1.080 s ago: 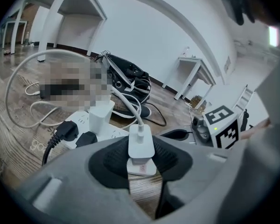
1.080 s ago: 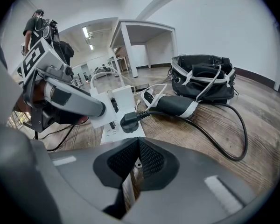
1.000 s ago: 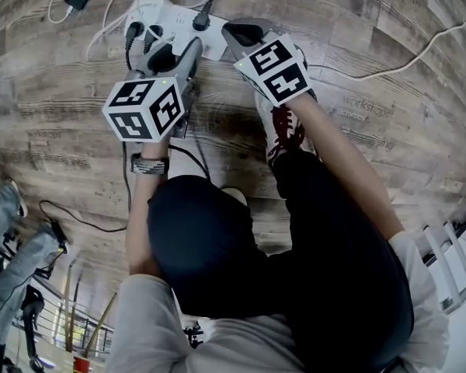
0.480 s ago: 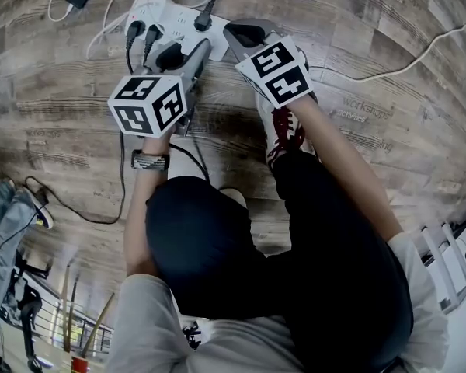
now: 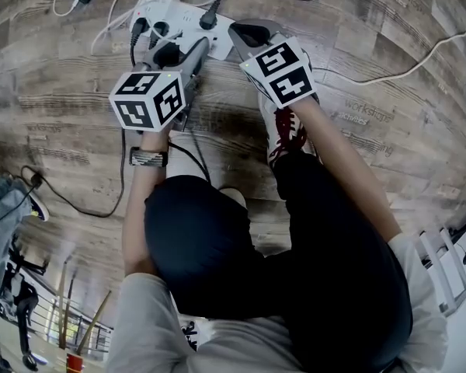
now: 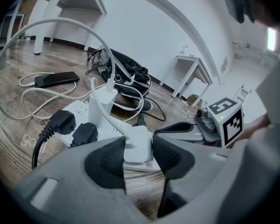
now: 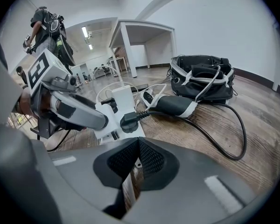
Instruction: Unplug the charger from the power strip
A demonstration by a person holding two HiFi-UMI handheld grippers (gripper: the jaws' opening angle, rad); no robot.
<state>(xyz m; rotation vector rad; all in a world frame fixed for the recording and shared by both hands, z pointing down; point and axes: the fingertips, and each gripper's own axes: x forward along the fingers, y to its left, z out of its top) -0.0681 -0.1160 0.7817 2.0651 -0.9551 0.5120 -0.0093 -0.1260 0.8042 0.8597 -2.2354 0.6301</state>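
L gripper (image 6: 139, 149) jaws just opened wider, I see them loose around white charger (image 6: 140, 138) | charger still plugged in, power strip (image 5: 185, 28) end nearest me | R gripper (image 7: 137, 160) pinched closed, empty, just beside strip.

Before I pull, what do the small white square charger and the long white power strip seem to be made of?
Small white square charger: probably hard moulded plastic, smooth with a slight sheen; rounded corners and a soft highlight suggest it.
Long white power strip: likely rigid plastic too, satin white; its body shows clean moulded edges.
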